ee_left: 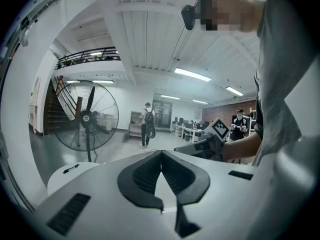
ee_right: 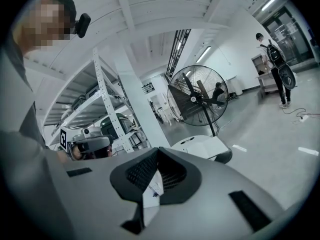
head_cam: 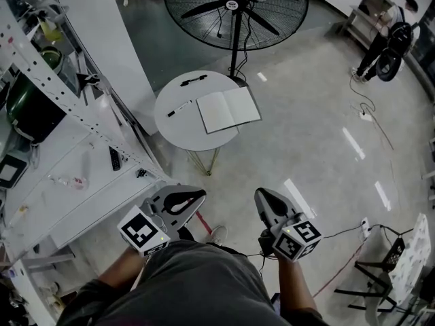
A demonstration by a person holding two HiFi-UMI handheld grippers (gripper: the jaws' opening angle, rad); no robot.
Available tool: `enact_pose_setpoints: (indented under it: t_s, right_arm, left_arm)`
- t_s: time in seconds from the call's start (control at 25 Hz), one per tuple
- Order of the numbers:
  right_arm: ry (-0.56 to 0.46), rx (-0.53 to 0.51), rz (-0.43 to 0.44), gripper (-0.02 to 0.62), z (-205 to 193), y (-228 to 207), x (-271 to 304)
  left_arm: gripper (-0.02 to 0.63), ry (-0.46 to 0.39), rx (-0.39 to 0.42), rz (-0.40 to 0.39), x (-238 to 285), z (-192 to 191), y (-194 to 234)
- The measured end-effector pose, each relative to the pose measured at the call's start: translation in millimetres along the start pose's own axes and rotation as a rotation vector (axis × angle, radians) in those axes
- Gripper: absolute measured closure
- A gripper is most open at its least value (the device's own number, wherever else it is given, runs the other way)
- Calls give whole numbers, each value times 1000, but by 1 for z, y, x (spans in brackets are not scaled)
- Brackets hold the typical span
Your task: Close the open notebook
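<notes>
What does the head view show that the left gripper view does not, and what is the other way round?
Only the head view shows the open notebook, which lies flat with blank pages up on the round table. Only the left gripper view shows the ceiling lights and the balcony railing. Both views share the standing fan, the round table, the right hand-held gripper and a person with a backpack across the room.

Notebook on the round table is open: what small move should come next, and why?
Probably carry both grippers forward to the table. The left gripper and right gripper are shut and near the person's body, far short of the table, where the notebook lies open.
</notes>
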State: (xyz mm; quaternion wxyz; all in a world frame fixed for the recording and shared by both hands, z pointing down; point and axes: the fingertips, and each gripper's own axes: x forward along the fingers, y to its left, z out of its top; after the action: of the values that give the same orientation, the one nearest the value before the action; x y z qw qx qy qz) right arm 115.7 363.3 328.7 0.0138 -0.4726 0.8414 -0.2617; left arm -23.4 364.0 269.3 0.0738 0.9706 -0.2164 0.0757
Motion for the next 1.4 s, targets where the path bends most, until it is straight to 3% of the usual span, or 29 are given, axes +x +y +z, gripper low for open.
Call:
enact_pose_setpoints:
  t_s: [0.76, 1.08, 1.4]
  right_arm:
    - [-6, -26, 10, 577, 9, -15, 4]
    - [0, -15, -27, 578, 18, -36, 32]
    - [19, 14, -54, 578, 30, -62, 95]
  left_arm:
    - [591, -12, -6, 20, 10, -2, 8]
    - [591, -15, -27, -11, 32, -2, 47]
    - [591, 6, -62, -36, 56, -10, 115]
